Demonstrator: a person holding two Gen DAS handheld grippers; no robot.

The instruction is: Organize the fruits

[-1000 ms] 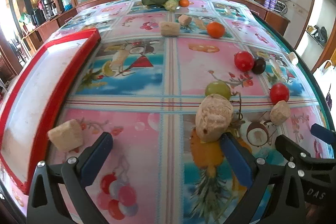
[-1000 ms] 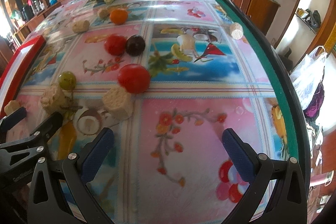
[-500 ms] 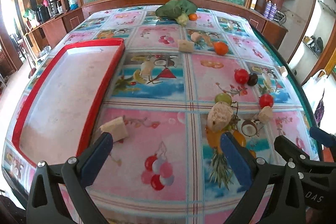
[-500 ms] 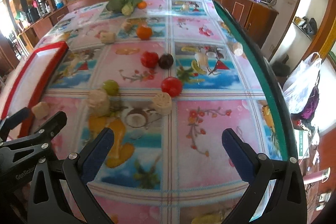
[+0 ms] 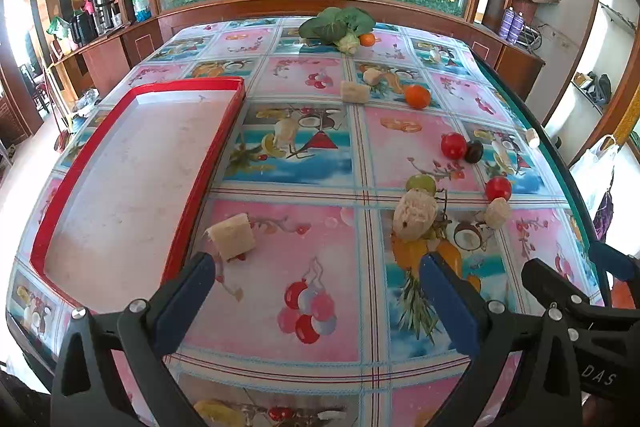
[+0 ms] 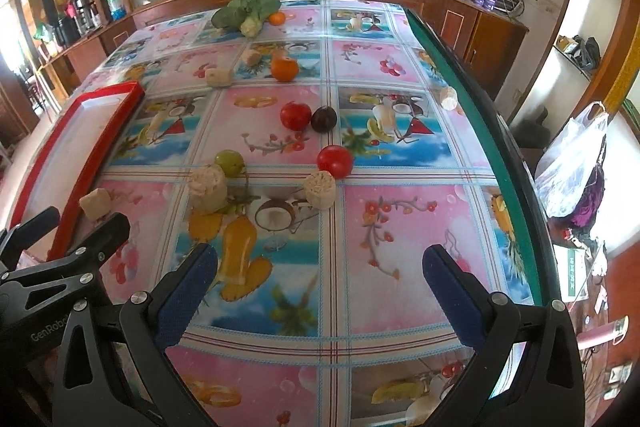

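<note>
**Fruits wait all over the table**

Fruits sit loose on the picture cloth: red ones (image 6: 335, 160), a green one (image 6: 229, 162), an orange (image 6: 285, 69). None are in the red tray (image 5: 224, 131) at the left, which looks like the spot for sorting them. Left gripper (image 5: 316, 287) and right gripper (image 6: 320, 275) hang above the table, fingers wide apart, holding nothing, probably picking what to grab first.

Both wrist cameras sit high above the near edge of the table (image 5: 320, 131), looking forward and down along their own fingers toward the far edge. The left view faces the left side with the red tray (image 5: 224, 131); the right view takes in the right edge (image 6: 472, 115). They share the table's middle, the tray's rim (image 6: 100, 155), and each catches the other gripper.
</note>
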